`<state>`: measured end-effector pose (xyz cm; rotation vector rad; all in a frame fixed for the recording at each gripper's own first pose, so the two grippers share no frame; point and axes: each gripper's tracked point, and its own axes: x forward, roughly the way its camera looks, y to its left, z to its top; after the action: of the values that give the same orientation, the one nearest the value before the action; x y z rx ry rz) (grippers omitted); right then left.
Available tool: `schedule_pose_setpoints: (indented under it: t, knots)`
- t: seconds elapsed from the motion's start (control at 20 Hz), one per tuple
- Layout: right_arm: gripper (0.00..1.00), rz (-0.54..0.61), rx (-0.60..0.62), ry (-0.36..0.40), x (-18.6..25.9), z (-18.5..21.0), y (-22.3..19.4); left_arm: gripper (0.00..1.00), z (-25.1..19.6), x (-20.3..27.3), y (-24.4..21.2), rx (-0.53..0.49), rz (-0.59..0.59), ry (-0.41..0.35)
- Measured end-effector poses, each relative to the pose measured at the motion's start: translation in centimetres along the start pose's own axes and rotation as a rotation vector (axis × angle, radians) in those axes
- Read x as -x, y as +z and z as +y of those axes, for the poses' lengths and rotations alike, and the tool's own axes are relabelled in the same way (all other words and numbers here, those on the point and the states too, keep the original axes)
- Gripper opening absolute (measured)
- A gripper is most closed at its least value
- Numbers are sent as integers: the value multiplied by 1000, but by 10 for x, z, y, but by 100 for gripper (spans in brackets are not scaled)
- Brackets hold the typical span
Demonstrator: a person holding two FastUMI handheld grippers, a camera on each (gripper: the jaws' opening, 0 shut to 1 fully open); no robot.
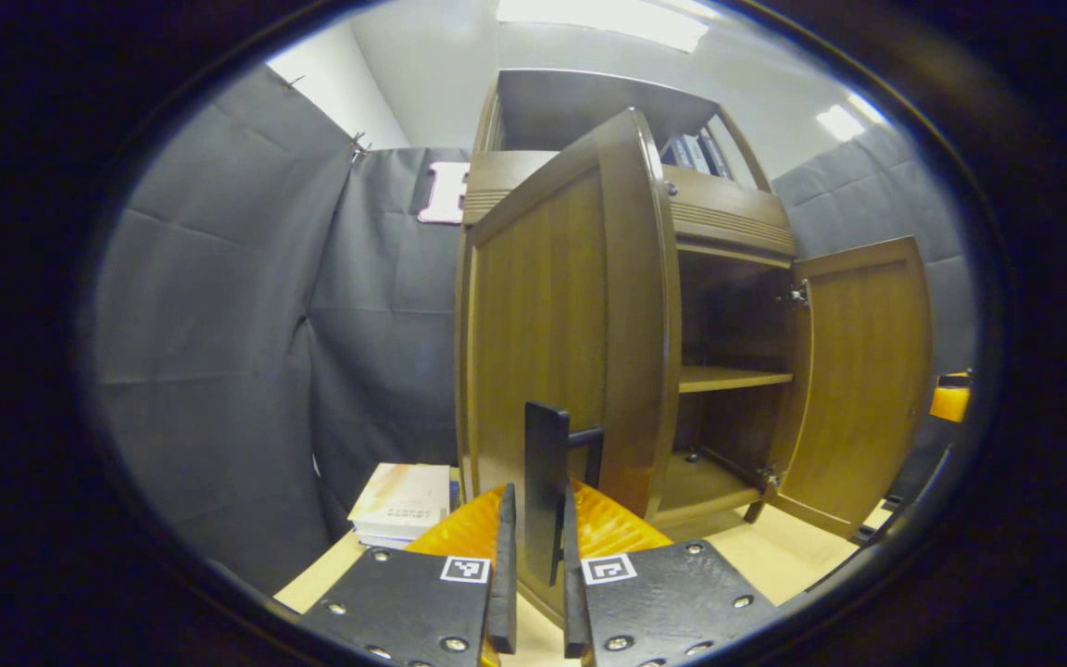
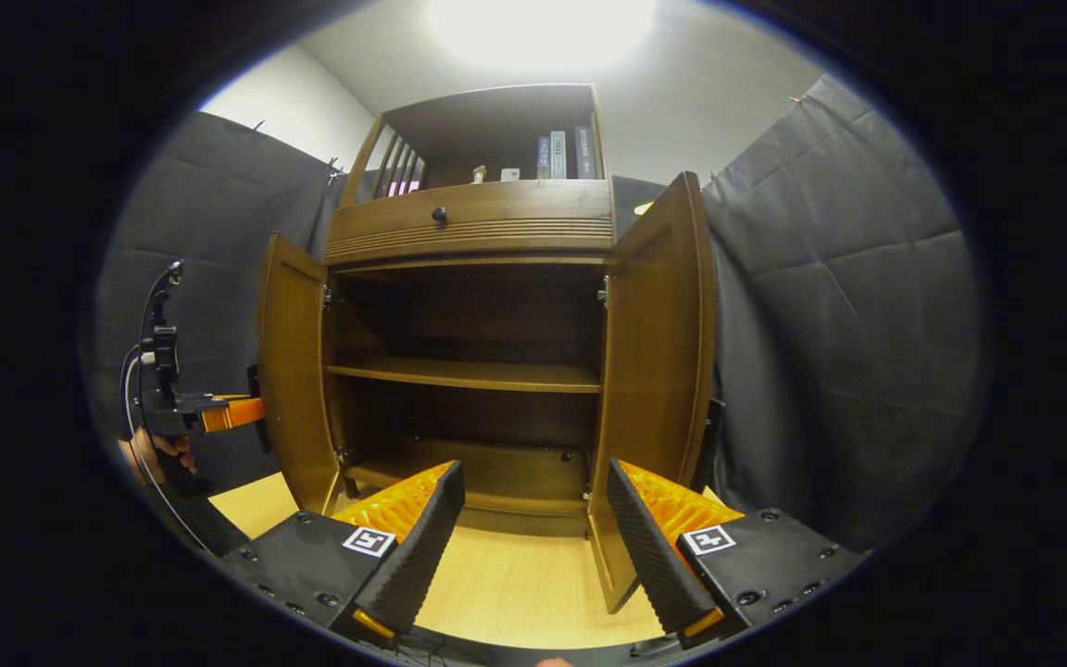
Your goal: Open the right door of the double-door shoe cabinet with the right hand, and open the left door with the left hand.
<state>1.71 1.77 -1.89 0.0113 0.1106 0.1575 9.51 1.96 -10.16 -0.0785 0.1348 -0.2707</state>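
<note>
Left tool (image 1: 533, 565) pinches the upright handle (image 1: 546, 482) of the left door (image 1: 557, 343), centre frame, swung wide. Right tool (image 2: 533, 547) spread, free; right door (image 2: 659, 371) just right, open.

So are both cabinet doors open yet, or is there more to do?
Nearly finished. The right door already stands wide open, and the right gripper has its jaws spread, holding nothing. The left door is swung out too, with the left gripper clamped on the door's handle. Only letting go looks left.
</note>
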Motion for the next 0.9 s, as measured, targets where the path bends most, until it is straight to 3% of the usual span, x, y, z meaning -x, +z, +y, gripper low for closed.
schedule_pose_setpoints:
  t: [0.2,0.4,0.5,0.9]
  knots:
    - [97,1,5,15,-6,14,-2,23,26,8,-5,8,8,35]
    - [93,7,1,27,-15,28,-3,19,55,14,-5,-3,5,98]
    - [93,10,-11,31,-20,36,-3,14,68,13,-6,-8,10,108]
    - [100,30,-30,2,-27,56,-13,14,104,15,-9,-38,15,99]
